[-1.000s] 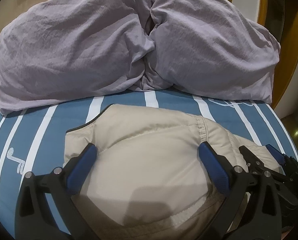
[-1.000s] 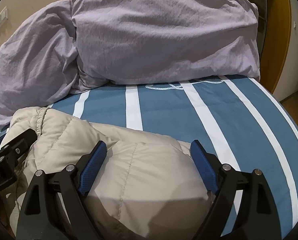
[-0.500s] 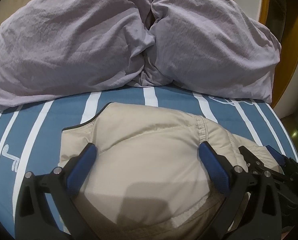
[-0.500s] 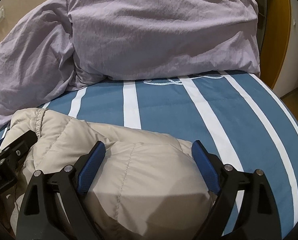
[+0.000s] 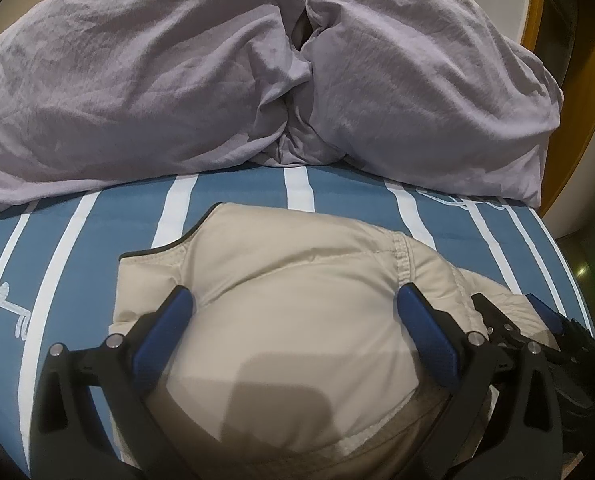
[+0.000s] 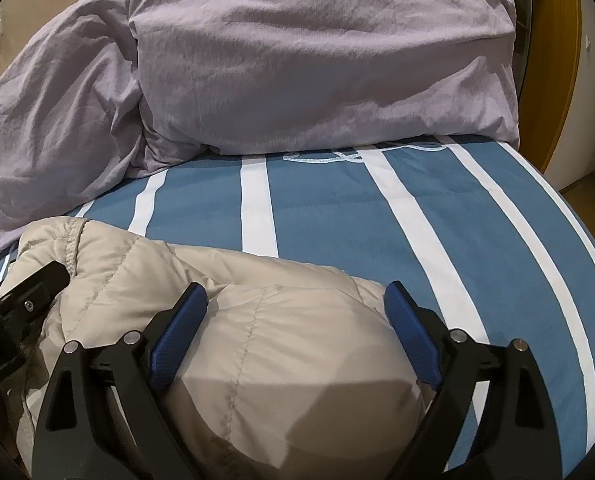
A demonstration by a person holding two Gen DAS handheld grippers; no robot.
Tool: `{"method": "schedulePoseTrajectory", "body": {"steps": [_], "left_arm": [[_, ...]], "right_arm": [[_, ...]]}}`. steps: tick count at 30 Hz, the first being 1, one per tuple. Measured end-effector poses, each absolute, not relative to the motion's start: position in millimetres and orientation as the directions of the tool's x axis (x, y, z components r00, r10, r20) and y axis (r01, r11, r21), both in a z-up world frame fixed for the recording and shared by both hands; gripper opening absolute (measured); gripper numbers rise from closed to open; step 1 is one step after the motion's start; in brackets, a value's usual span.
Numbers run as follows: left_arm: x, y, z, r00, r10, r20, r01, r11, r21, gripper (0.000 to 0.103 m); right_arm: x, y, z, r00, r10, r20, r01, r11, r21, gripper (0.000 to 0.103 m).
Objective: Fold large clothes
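Observation:
A beige quilted puffer jacket (image 5: 297, 340) lies bunched on the blue and white striped bed cover (image 5: 337, 196). My left gripper (image 5: 293, 296) hangs over its left part, jaws wide open, and a puffy bulge of fabric rises between the blue pads (image 5: 425, 336). The right gripper (image 6: 296, 291) stands open the same way over the jacket's (image 6: 265, 344) right end, a rounded bulge between its pads. Each gripper shows at the edge of the other's view: the right gripper (image 5: 537, 320) and the left gripper (image 6: 21, 300). I cannot tell whether the pads touch the fabric.
Two large lilac pillows (image 5: 177, 80) (image 6: 317, 60) are piled along the head of the bed behind the jacket. The striped cover (image 6: 457, 220) stretches to the right of the jacket up to the bed's edge. A wooden frame (image 6: 553, 60) and floor lie beyond.
The right gripper's jaws stand slightly wider than a second ago. Both views have tipped a little. The jacket lies as before.

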State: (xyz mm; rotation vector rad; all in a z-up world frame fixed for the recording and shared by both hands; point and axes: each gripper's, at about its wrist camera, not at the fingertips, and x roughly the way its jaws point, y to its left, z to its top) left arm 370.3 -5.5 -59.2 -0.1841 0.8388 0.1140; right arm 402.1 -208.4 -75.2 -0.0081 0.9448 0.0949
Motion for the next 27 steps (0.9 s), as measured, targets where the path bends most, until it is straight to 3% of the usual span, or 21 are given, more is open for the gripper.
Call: {"method": "schedulePoseTrajectory", "body": {"steps": [5, 16, 27], "left_arm": [[358, -2, -46, 0.652, 0.029, -0.757, -0.18, 0.977, -0.118, 0.101], [275, 39, -20, 0.666, 0.015, -0.746, -0.228, 0.956, -0.184, 0.101], [225, 46, -19, 0.654, 0.011, -0.756, -0.256, 0.944, -0.208, 0.101]], "right_arm": [[404, -210, -69, 0.542, 0.047, -0.839, -0.063, 0.998, 0.015, 0.098], [364, -236, -26, 0.548, 0.153, -0.822, -0.107, 0.988, 0.112, 0.098], [332, -259, -19, 0.477, 0.253, -0.842, -0.119, 0.967, 0.223, 0.099]]}}
